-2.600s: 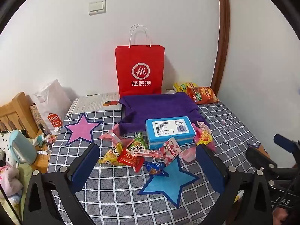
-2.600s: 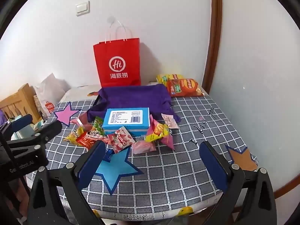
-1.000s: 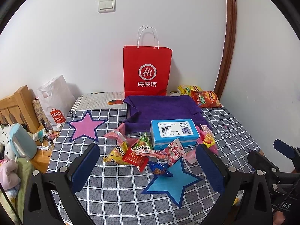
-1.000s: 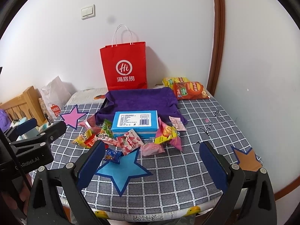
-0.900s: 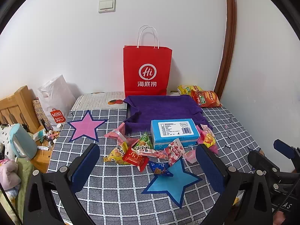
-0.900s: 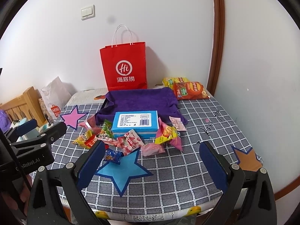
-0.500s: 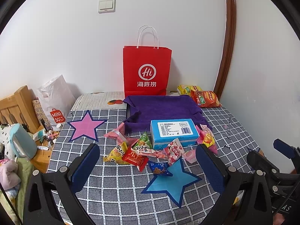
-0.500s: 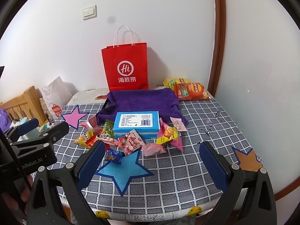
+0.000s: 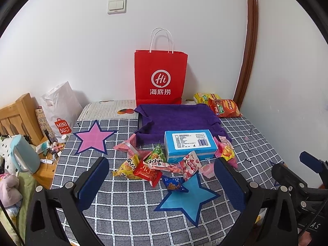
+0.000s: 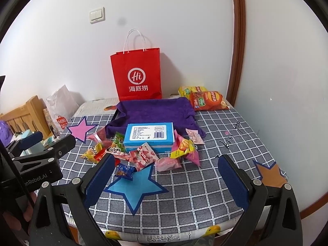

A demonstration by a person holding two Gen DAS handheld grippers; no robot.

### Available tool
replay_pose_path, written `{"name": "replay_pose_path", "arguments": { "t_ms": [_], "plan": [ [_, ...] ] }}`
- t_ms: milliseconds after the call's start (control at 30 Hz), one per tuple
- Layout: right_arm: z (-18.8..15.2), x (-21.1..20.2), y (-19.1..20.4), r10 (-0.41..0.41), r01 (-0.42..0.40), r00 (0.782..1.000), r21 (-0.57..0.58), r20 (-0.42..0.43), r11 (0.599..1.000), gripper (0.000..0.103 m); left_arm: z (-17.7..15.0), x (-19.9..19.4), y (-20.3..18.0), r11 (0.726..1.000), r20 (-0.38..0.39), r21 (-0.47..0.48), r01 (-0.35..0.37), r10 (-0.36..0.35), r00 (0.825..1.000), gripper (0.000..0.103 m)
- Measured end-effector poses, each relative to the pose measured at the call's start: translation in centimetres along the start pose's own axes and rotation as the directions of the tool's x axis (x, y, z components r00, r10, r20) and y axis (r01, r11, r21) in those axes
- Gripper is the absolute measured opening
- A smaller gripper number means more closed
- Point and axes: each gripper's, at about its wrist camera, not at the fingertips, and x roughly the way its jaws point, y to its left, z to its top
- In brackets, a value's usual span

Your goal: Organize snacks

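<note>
Snack table, both grippers idle.
Left gripper (image 9: 162, 181) and right gripper (image 10: 164, 177): jaws spread wide, holding nothing, above the table's (image 10: 205, 186) near edge. Blue star (image 9: 187, 197) next; snack packets (image 9: 149, 167) heaped at its far tip, against a blue box (image 9: 189, 144). Beyond: purple cloth (image 9: 176, 117), chip bags (image 10: 207, 100), red bag (image 9: 161, 78) at the wall.
</note>
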Motion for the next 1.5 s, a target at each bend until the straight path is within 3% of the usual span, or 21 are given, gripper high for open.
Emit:
{"name": "replay_pose_path", "arguments": {
  "t_ms": [1500],
  "plan": [
    [-0.6, 1.2, 0.1, 0.003, -0.003, 1.000, -0.007, -0.001, 1.000, 0.100, -0.9, 1.7, 0.2, 0.998, -0.011, -0.015, 0.054, -0.055, 0.998, 0.102]
  ]
}}
